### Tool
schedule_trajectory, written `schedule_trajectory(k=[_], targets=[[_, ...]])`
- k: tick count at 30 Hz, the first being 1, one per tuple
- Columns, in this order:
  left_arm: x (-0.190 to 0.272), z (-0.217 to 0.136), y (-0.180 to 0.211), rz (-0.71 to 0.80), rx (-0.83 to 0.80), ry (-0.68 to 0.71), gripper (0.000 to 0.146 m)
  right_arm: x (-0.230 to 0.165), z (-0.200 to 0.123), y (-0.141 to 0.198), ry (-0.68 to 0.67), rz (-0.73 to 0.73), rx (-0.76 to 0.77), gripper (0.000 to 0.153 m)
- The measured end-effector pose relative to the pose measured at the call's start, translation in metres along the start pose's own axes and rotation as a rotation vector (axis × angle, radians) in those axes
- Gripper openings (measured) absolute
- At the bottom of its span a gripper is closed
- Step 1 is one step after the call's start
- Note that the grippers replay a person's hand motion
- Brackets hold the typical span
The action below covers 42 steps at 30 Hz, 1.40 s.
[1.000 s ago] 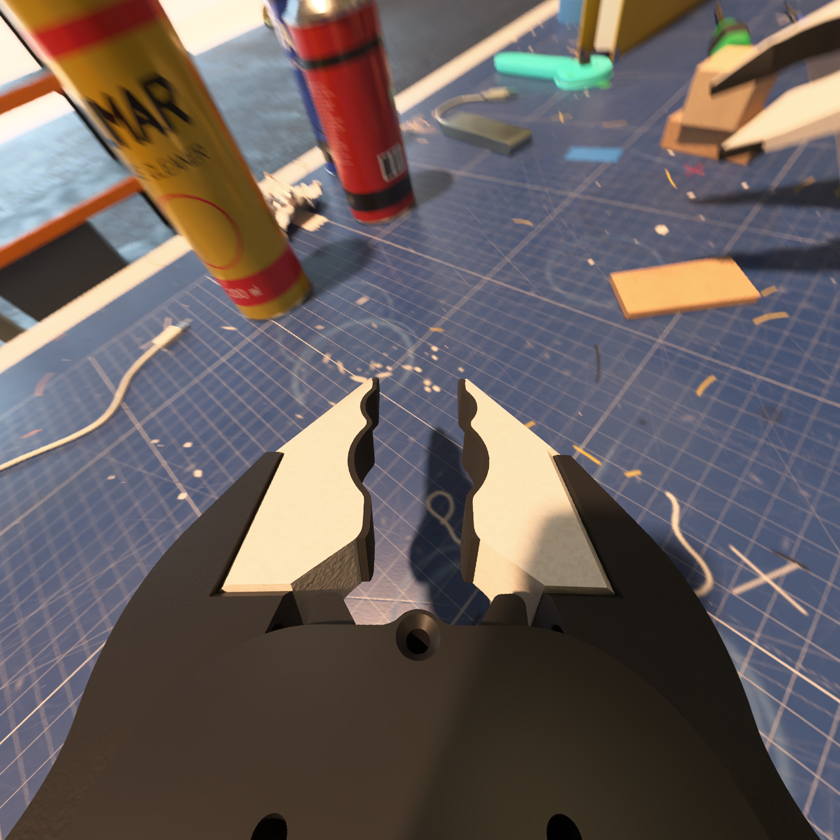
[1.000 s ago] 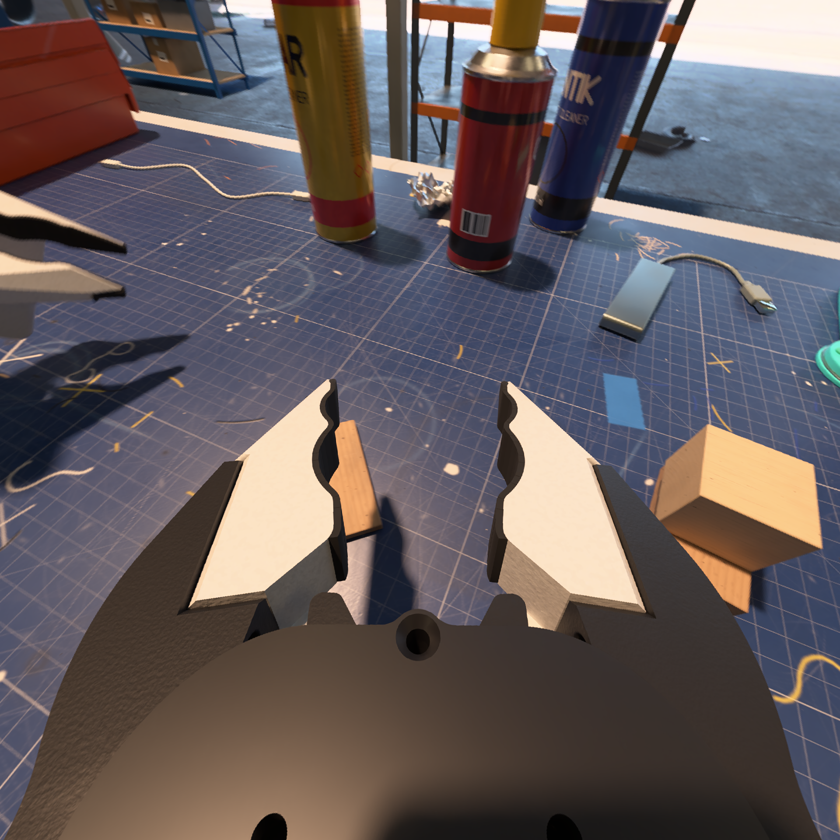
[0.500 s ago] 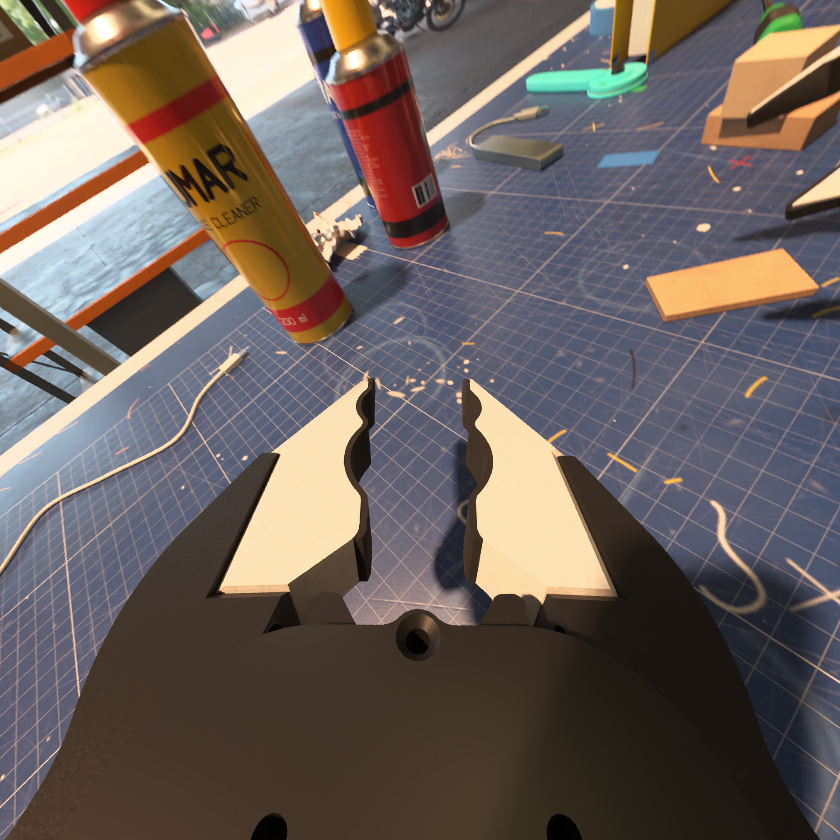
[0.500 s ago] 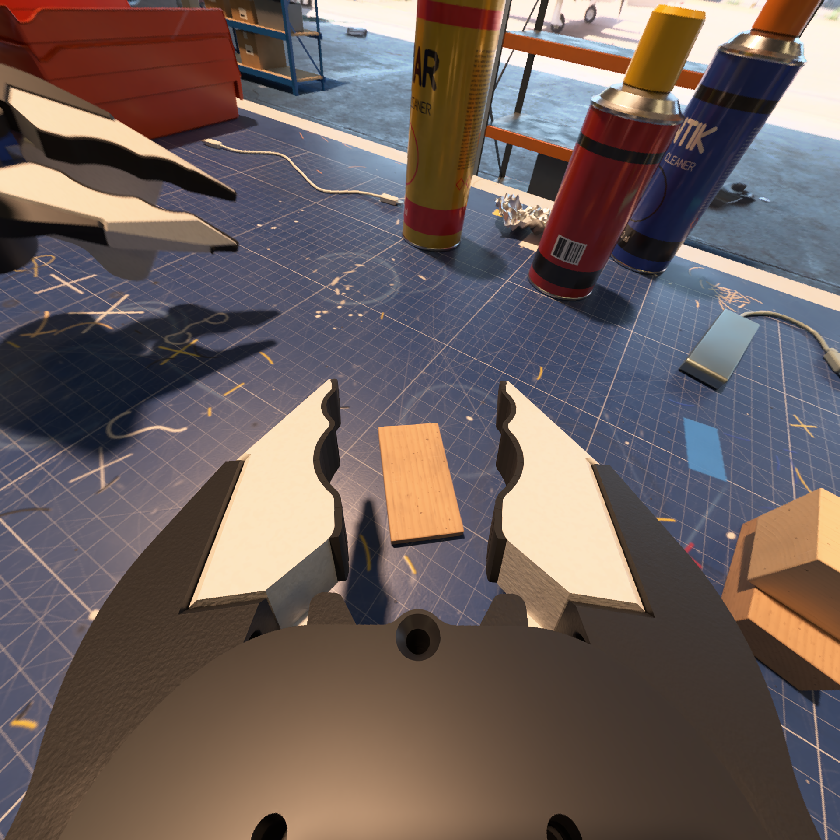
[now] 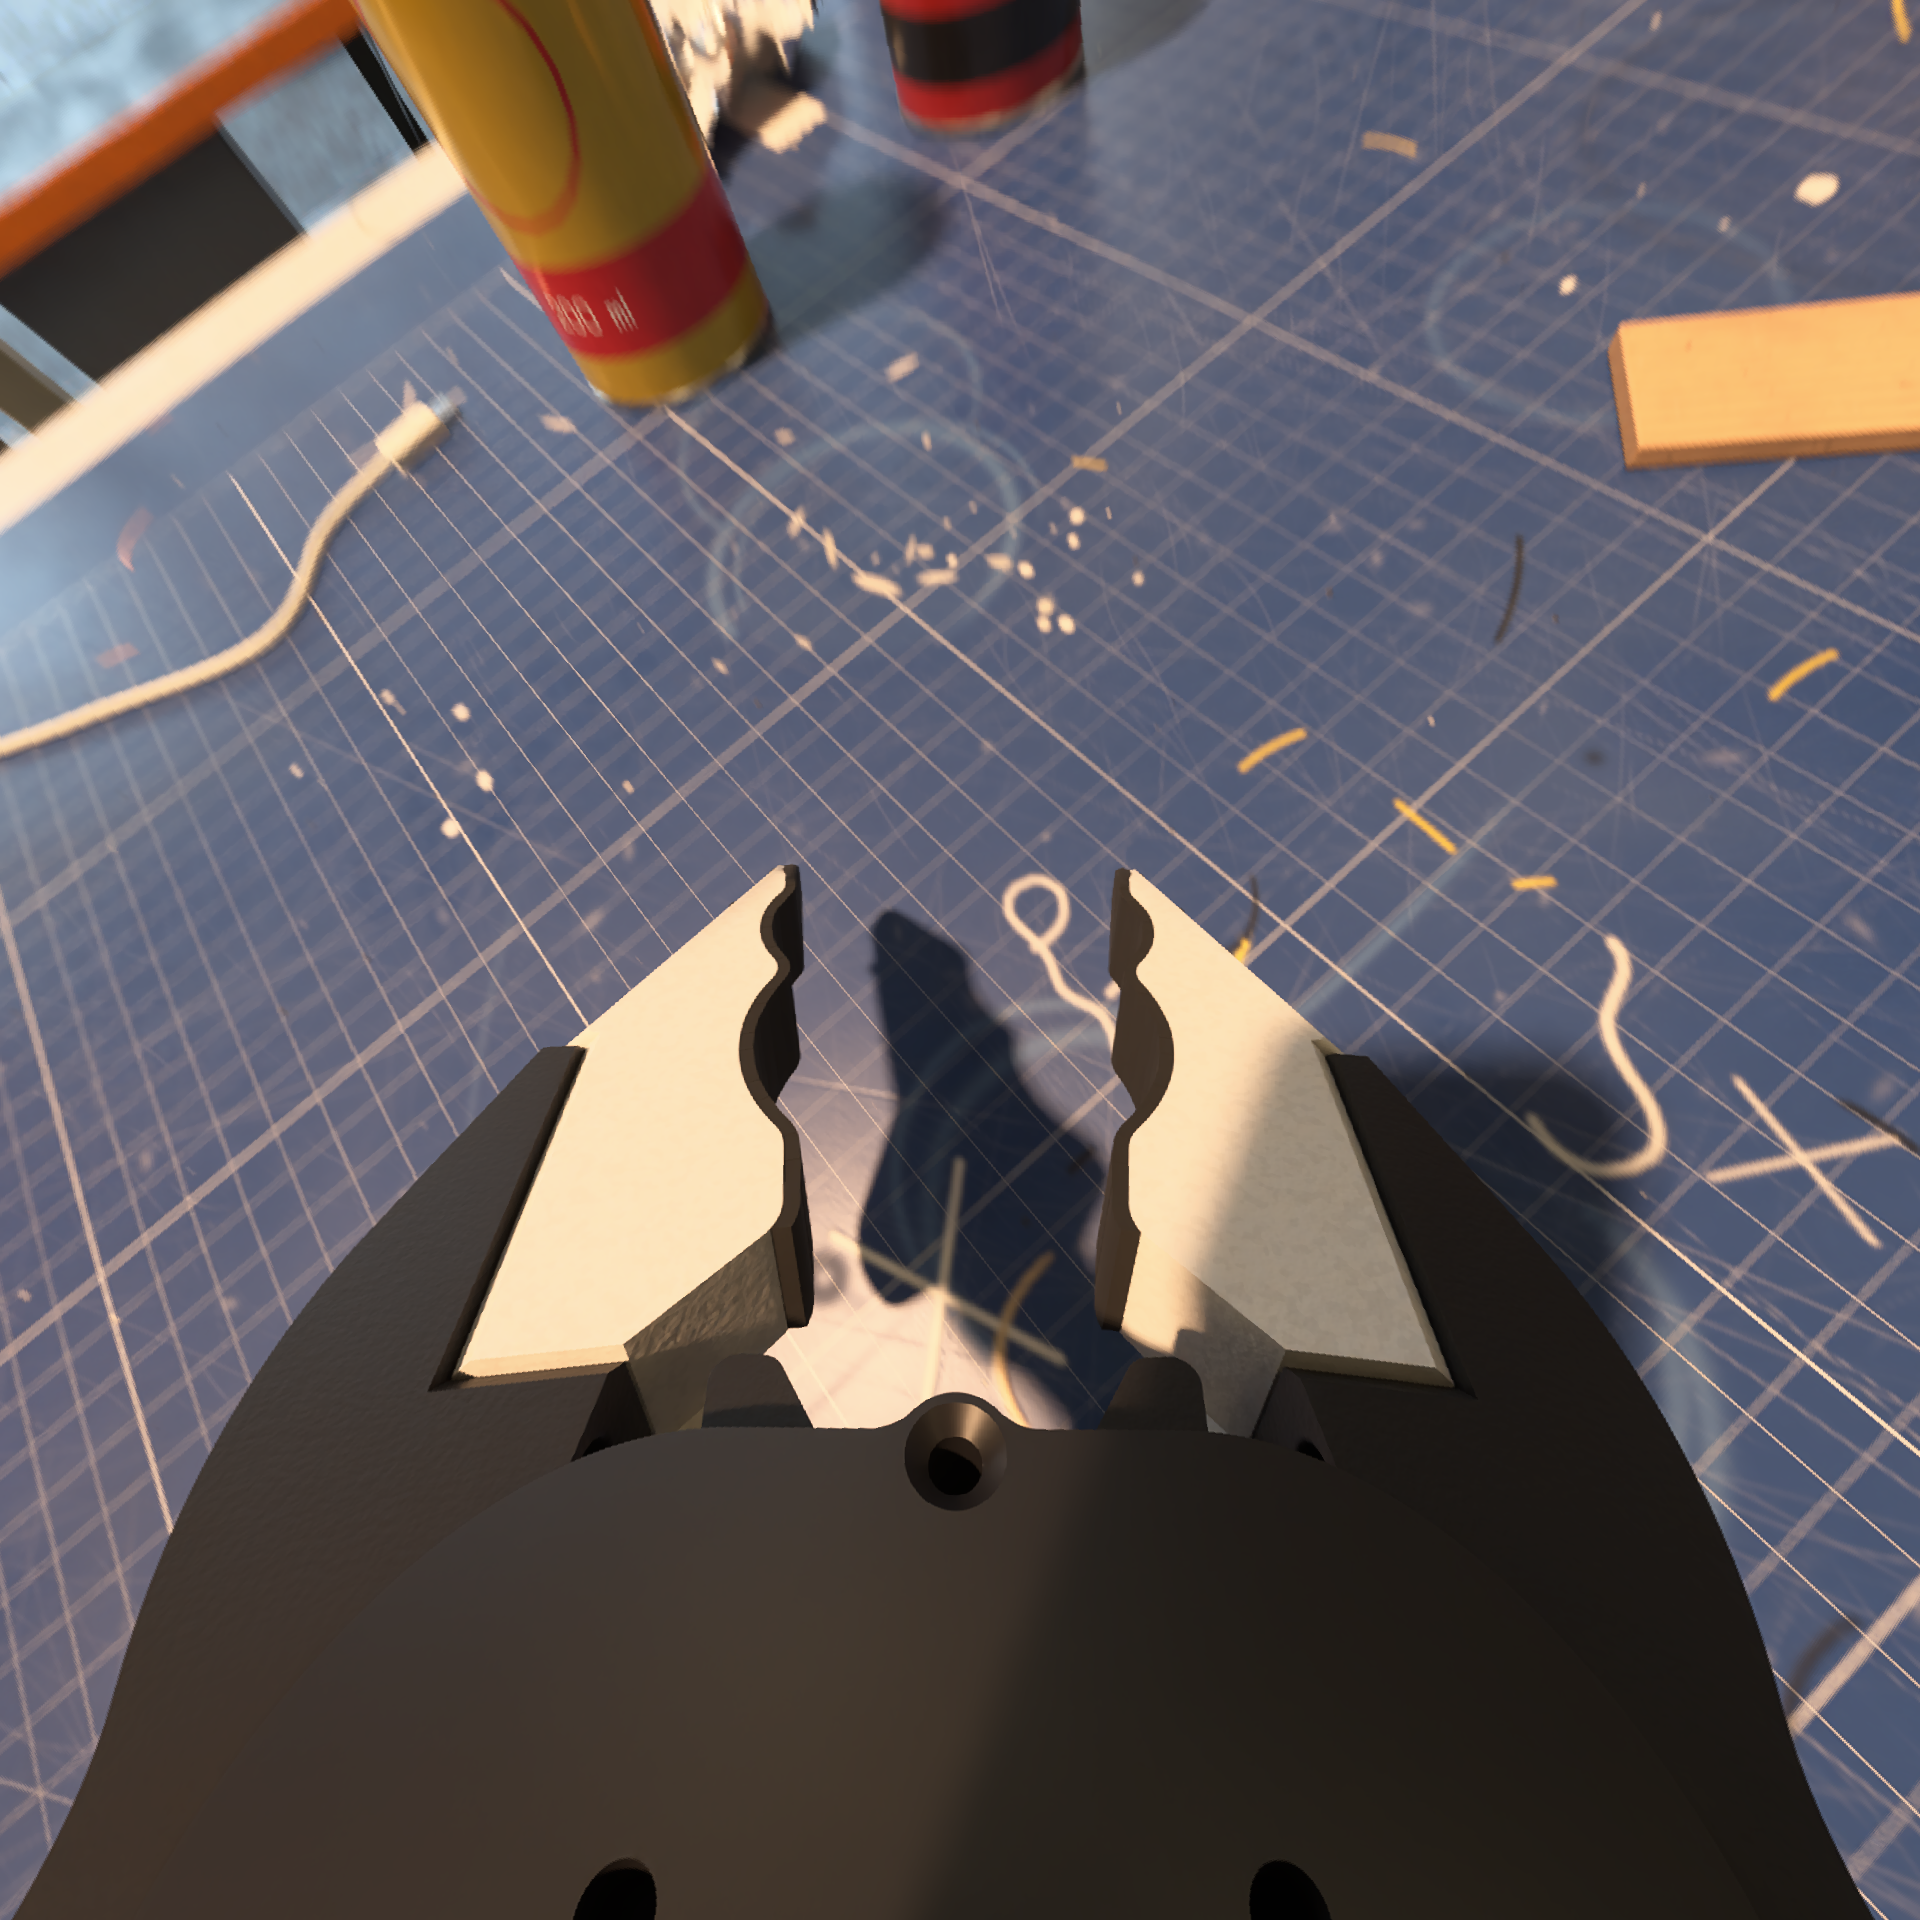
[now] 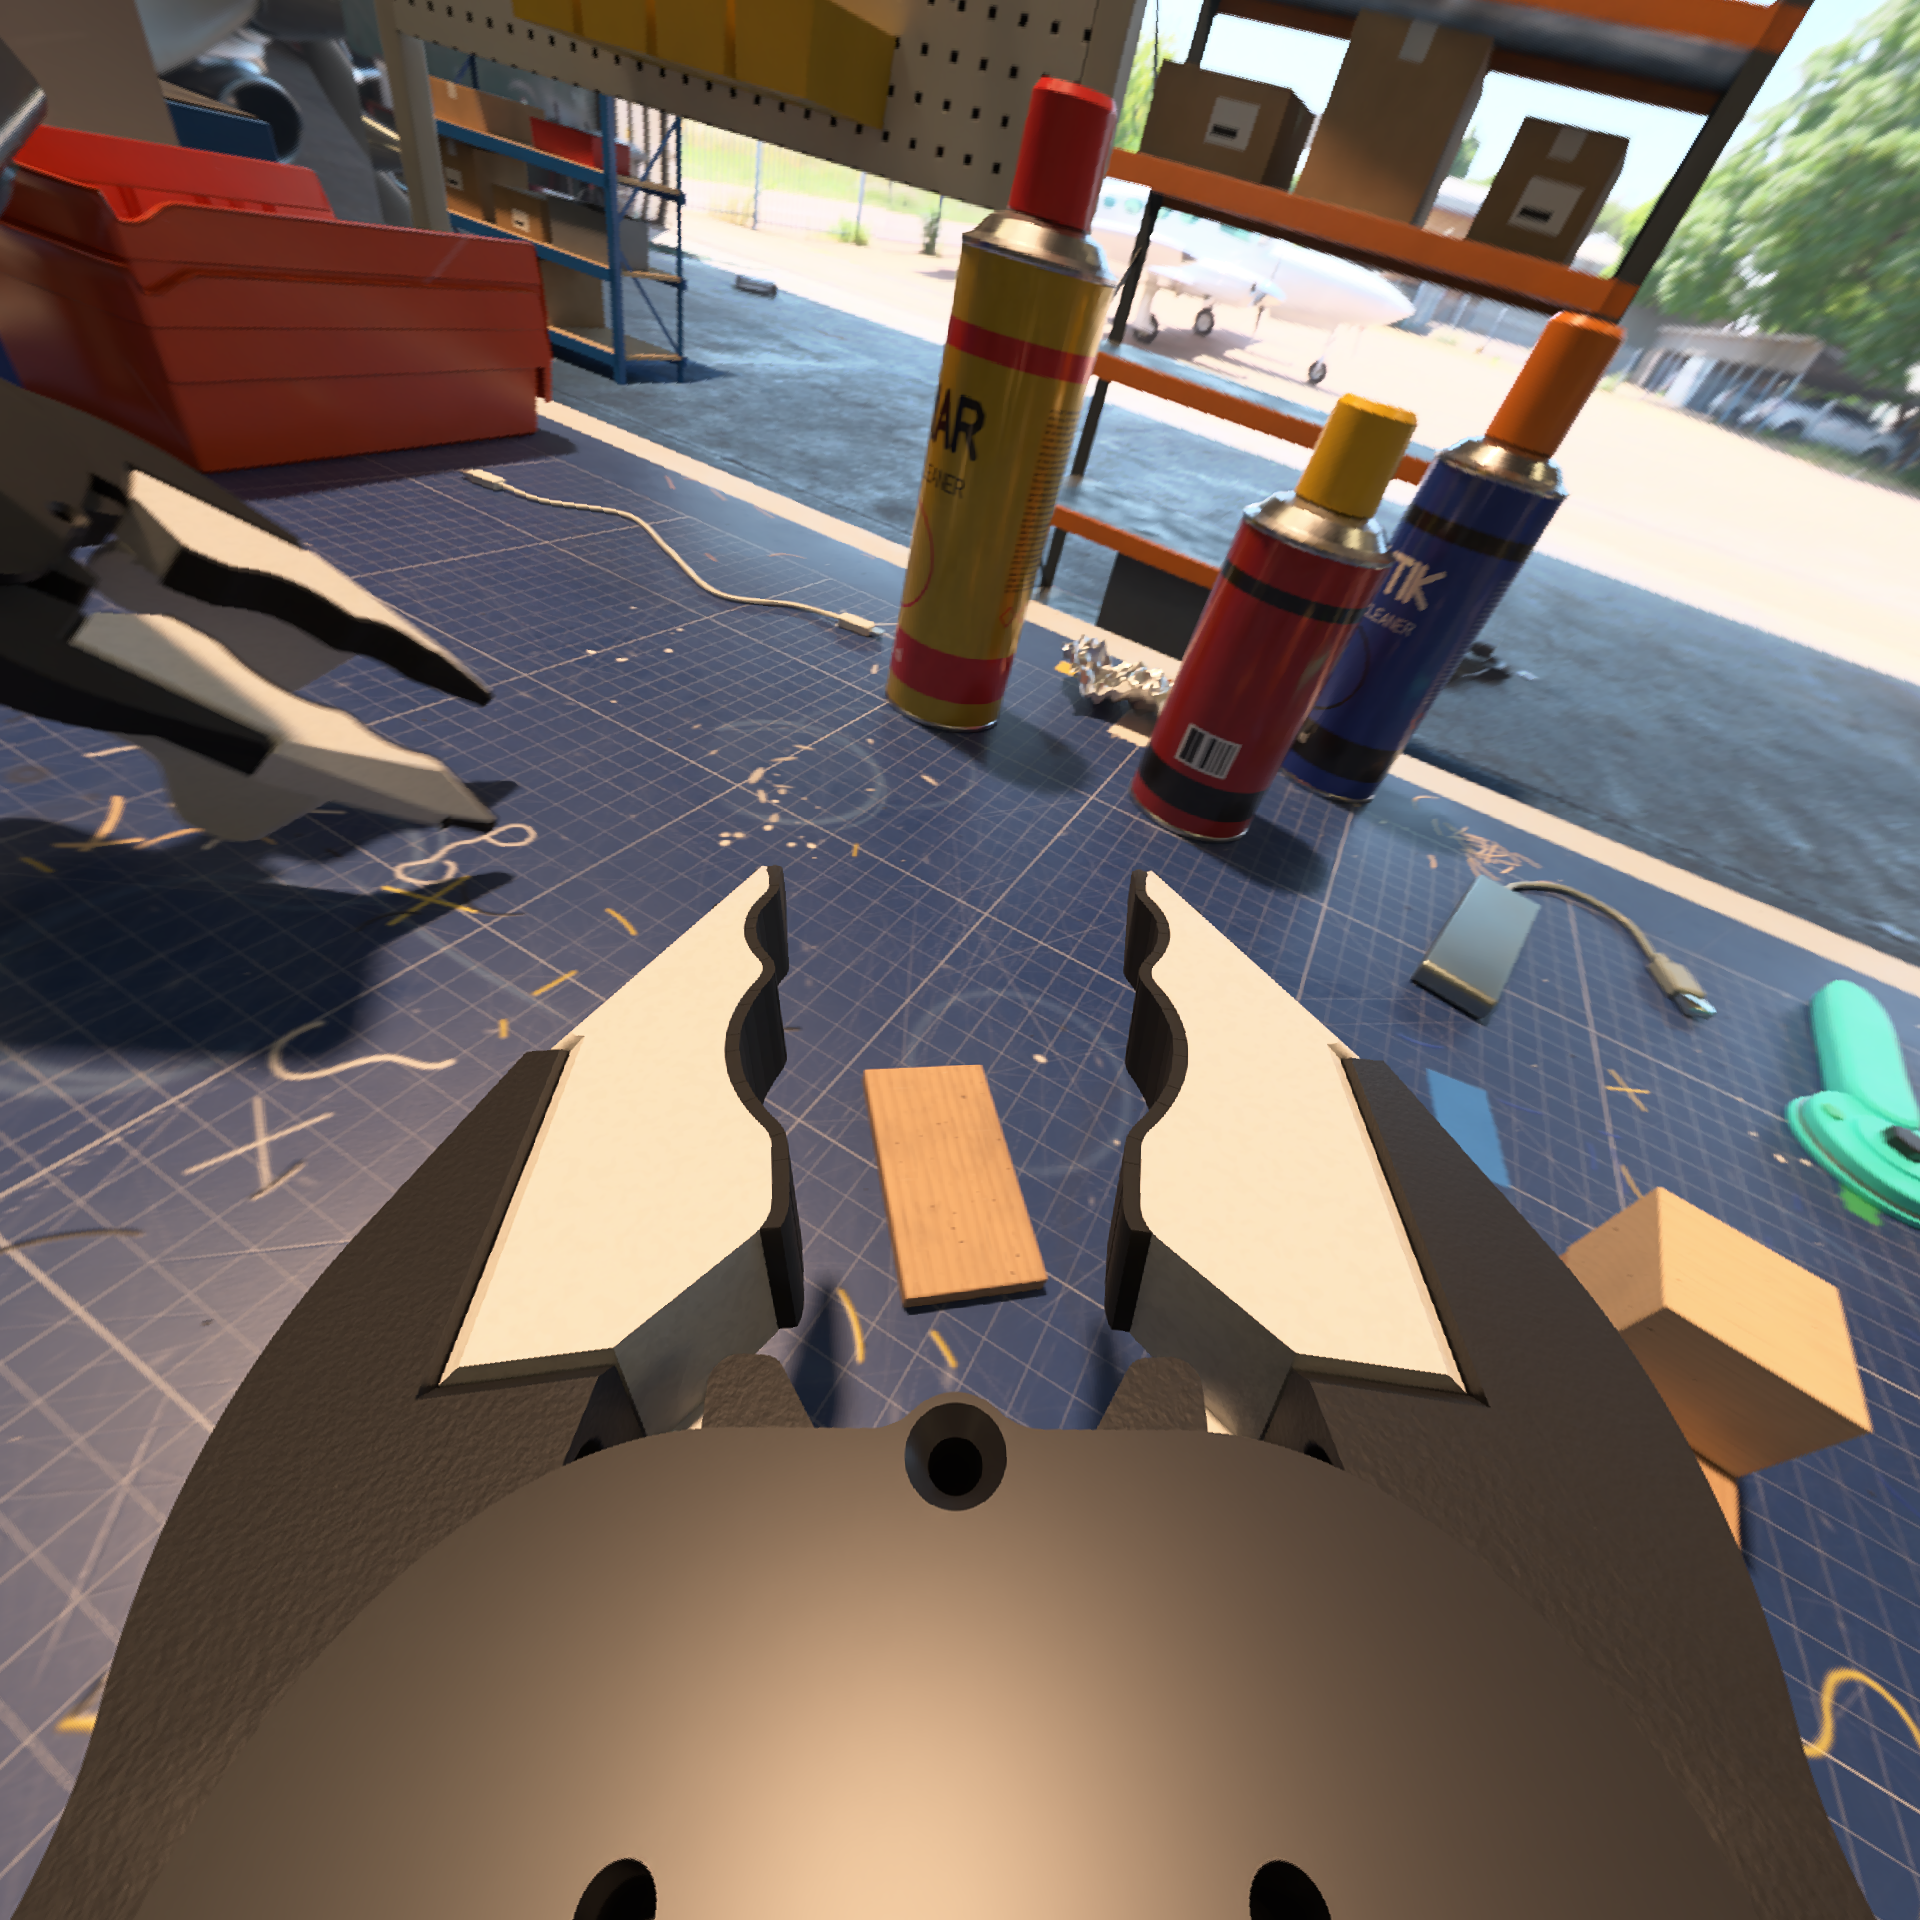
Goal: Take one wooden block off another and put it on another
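A flat thin wooden block point(image 6: 951, 1179) lies on the blue cutting mat, seen between the fingers of my right gripper point(image 6: 956, 883), which is open and empty above it. The same flat block shows at the right edge of the left wrist view point(image 5: 1766, 384). A wooden cube point(image 6: 1725, 1330) sits on another wooden block, of which only a corner point(image 6: 1720, 1501) shows, at the right of the right wrist view. My left gripper point(image 5: 956, 883) is open and empty over bare mat; it also shows at the left of the right wrist view point(image 6: 457, 748).
A yellow spray can point(image 6: 997, 488), a red one point(image 6: 1257, 665) and a blue one point(image 6: 1434, 592) stand along the mat's far edge. A red bin point(image 6: 270, 322) is at the back left. A white cable point(image 5: 208, 655), a grey metal piece point(image 6: 1475, 945) and a green tool point(image 6: 1860, 1101) lie on the mat.
My left gripper has tilted down toward the mat and opened wider. My right gripper has pulled back and tilted up, so the flat block sits lower between its fingers.
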State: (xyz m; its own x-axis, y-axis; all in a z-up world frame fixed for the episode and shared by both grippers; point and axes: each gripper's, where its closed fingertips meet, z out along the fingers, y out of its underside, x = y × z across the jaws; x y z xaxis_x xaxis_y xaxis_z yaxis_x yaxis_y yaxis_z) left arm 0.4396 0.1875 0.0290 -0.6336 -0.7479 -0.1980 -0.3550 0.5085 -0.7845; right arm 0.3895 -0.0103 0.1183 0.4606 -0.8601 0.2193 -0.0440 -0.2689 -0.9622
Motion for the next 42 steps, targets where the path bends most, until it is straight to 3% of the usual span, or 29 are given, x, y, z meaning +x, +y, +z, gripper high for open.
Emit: schedule_trajectory(k=[8,11,16,22,25,29,34,42], targets=[[-0.004,-0.012,0.010,-0.004,-0.039,-0.104,0.052,0.013,0.004,0.012,0.046,-0.003,-0.021,0.065],[-0.008,-0.013,0.012,-0.043,-0.060,-0.079,0.036,0.018,0.004,0.013,0.061,0.003,-0.024,0.064],[-0.011,-0.008,0.025,0.022,-0.133,-0.141,0.024,0.021,0.004,0.012,0.067,0.009,-0.018,0.064],[0.008,-0.005,0.029,-0.088,-0.110,0.038,0.003,0.024,0.004,0.014,0.053,0.045,-0.014,0.065],[0.021,-0.009,0.029,-0.172,-0.100,0.173,0.009,0.021,0.005,0.016,0.036,0.057,-0.022,0.065],[0.027,-0.017,0.032,-0.179,-0.102,0.203,0.019,0.016,0.006,0.015,0.021,0.040,-0.023,0.065],[0.017,-0.028,0.025,-0.136,-0.048,0.105,0.028,0.010,0.006,0.013,0.015,0.007,-0.021,0.065],[-0.013,-0.003,-0.008,-0.046,-0.054,-0.227,0.033,0.005,0.007,0.013,0.000,-0.005,-0.022,0.065]])
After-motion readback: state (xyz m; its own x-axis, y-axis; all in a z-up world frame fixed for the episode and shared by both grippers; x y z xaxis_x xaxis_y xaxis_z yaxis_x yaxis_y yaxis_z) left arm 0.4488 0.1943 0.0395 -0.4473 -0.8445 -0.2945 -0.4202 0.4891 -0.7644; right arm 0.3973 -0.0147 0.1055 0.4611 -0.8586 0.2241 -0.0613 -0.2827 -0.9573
